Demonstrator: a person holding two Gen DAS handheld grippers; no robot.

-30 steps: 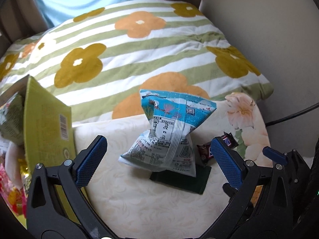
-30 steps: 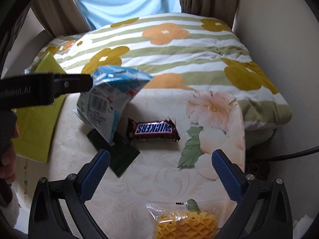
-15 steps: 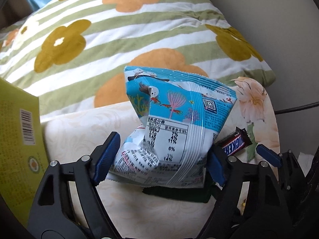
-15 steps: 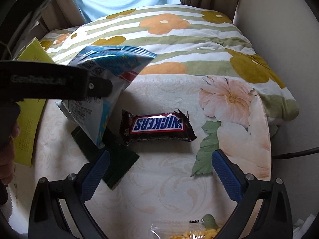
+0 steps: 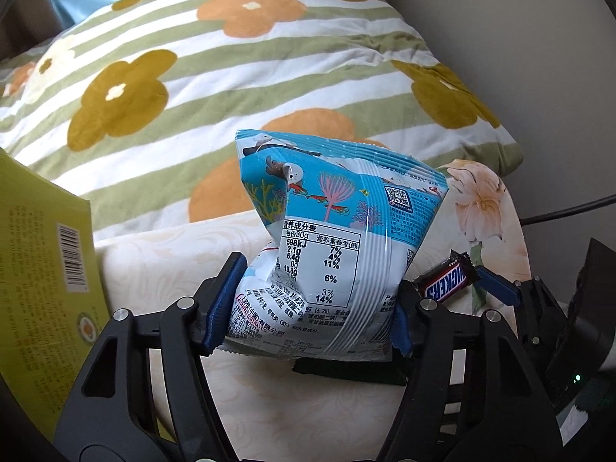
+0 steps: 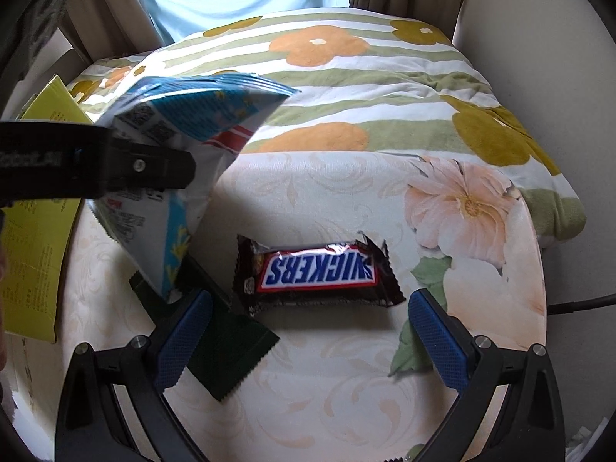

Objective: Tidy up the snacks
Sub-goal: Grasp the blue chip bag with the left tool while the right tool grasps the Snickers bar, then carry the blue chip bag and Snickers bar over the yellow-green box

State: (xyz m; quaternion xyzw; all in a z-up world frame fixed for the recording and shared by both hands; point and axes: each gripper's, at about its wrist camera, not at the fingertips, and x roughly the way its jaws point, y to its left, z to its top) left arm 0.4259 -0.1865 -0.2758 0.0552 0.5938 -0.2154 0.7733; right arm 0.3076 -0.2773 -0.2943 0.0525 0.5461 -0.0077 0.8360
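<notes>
My left gripper is shut on a blue and white snack bag, gripping its lower half. The bag stands upright in the right wrist view, with the left gripper's arm across it. A Snickers bar lies flat on the flowered table; it also shows in the left wrist view to the right of the bag. My right gripper is open, its blue pads on either side of the bar's near edge, just short of it. A dark green packet lies under the bag.
A yellow-green box stands at the left of the table and shows in the right wrist view. A striped flowered duvet lies behind the table. A black cable runs at the right. A wall stands at the right.
My left gripper moved forward around the blue bag and closed on it. My right gripper moved forward toward the Snickers bar and stayed open.
</notes>
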